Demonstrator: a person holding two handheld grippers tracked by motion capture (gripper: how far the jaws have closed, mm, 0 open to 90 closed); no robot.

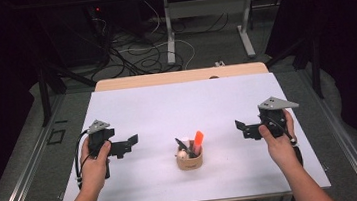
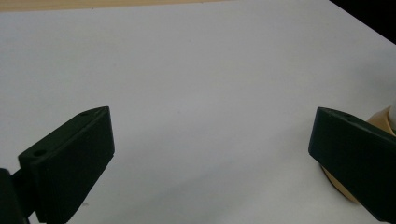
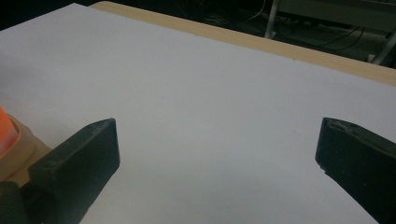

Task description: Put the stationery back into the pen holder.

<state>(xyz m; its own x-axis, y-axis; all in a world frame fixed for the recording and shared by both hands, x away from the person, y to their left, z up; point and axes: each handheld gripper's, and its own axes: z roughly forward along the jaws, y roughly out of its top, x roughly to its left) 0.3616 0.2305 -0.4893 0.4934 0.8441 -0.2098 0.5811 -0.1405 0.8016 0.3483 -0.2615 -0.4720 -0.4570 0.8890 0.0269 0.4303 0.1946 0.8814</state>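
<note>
Open room: bare white table [image 1: 167,106] is stretching wide around the tan cup [image 1: 190,160].
Hidden: cup's contents are hard to make out, besides an orange marker [image 1: 198,139].
Left gripper [image 1: 131,141]: fingers are standing apart, empty, left of the cup.
Right gripper [image 1: 240,128]: fingers are gaping, empty, right of the cup.

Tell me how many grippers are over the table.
2: the left gripper sits left of the tan cup, the right gripper to its right, both open and empty.
</note>
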